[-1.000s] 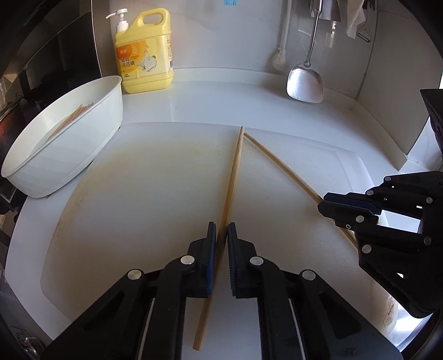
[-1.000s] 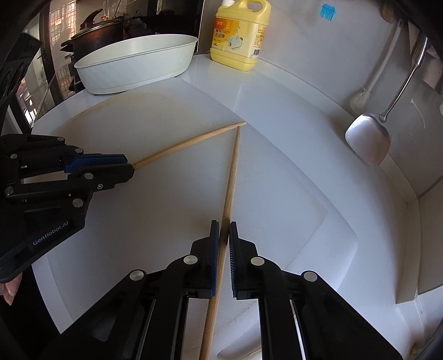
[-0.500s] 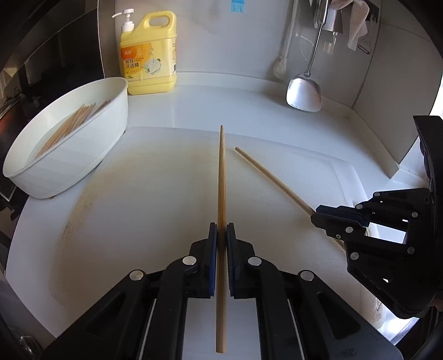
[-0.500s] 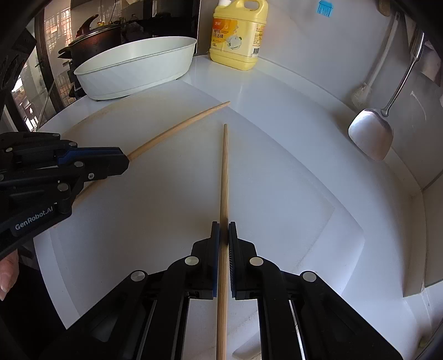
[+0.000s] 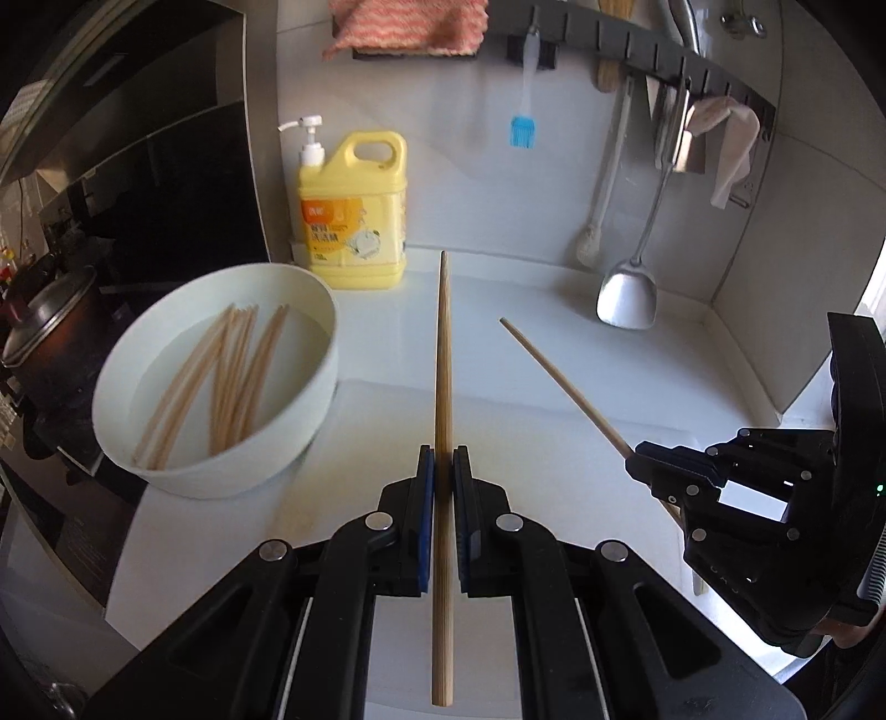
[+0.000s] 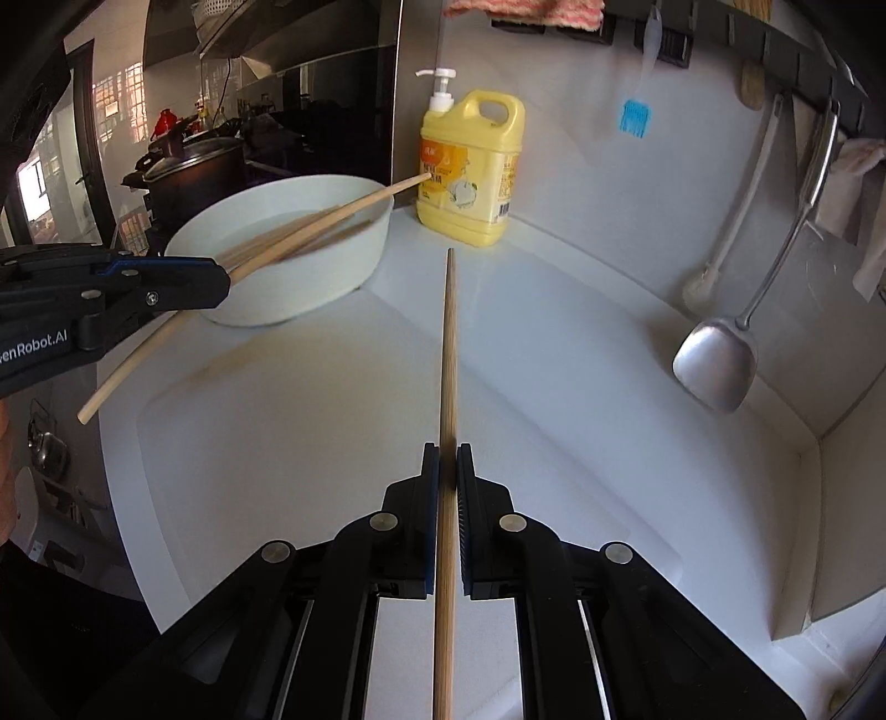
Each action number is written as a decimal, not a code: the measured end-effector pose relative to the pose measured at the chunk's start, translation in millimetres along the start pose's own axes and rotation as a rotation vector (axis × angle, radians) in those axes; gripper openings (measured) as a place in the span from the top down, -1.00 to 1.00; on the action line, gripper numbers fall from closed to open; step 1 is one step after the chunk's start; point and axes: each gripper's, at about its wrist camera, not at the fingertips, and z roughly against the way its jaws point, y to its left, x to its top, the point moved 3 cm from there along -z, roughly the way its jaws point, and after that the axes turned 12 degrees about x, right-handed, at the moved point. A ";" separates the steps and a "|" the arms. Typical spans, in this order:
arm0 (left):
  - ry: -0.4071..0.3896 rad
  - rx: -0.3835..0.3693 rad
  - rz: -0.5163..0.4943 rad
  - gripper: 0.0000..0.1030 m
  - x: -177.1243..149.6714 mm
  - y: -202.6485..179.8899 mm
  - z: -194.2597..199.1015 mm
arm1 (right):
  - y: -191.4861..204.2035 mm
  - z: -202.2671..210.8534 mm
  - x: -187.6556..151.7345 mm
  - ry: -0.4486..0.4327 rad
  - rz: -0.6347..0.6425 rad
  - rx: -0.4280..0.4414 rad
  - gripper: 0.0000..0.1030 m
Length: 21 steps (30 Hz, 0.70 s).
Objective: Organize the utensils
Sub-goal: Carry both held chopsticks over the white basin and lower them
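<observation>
The work surface was a white counter (image 5: 554,343) with a white cutting board (image 6: 310,443) laid on it, set into a corner of white wall panels. At the far left stood a white oval basin (image 5: 221,382) containing a loose bundle of wooden chopsticks (image 5: 221,382), with a dark lidded cooking pot (image 5: 50,327) beyond it at the left edge. A yellow pump bottle of dish soap (image 5: 354,216) stood against the far wall just right of the basin. A wall rail (image 5: 637,44) carried a pink striped cloth (image 5: 404,27), a blue-headed brush (image 5: 523,116), a steel spatula (image 5: 628,299) and a white rag (image 5: 731,144); the spatula blade hung close to the counter at the far right. The left gripper (image 5: 443,459) was clamped on one chopstick (image 5: 443,360), which ran straight forward between the pads, its tip pointing toward the far wall and its butt extending back under the gripper body. The right gripper (image 6: 448,454) was clamped on a second chopstick (image 6: 448,343) in the same lengthwise alignment. In the left view, the right gripper appeared at the right edge with its chopstick angled toward the far left. In the right view, the left gripper appeared at the left edge, its chopstick crossing in front of the basin. Both chopsticks were clear of the board. Both grippers pointed forward and steeply downward.
</observation>
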 end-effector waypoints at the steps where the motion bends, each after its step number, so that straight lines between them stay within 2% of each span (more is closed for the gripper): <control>1: -0.007 0.005 0.011 0.86 6.4 9.3 4.1 | 3.8 1.1 11.2 -0.010 0.003 0.004 0.88; 8: -0.031 0.069 0.047 0.86 38.5 95.7 -0.1 | 43.6 -16.7 86.7 -0.080 -0.001 0.045 0.88; 13: -0.016 0.094 0.020 0.86 56.3 162.7 -32.2 | 68.6 -52.2 141.5 -0.144 -0.130 0.084 0.88; 16: 0.013 0.072 0.004 0.86 66.2 196.8 -56.7 | 79.4 -76.8 169.7 -0.176 -0.233 0.083 0.88; 21: 0.045 0.029 -0.026 0.86 83.9 236.9 -99.9 | 98.2 -119.3 202.2 -0.190 -0.331 0.030 0.88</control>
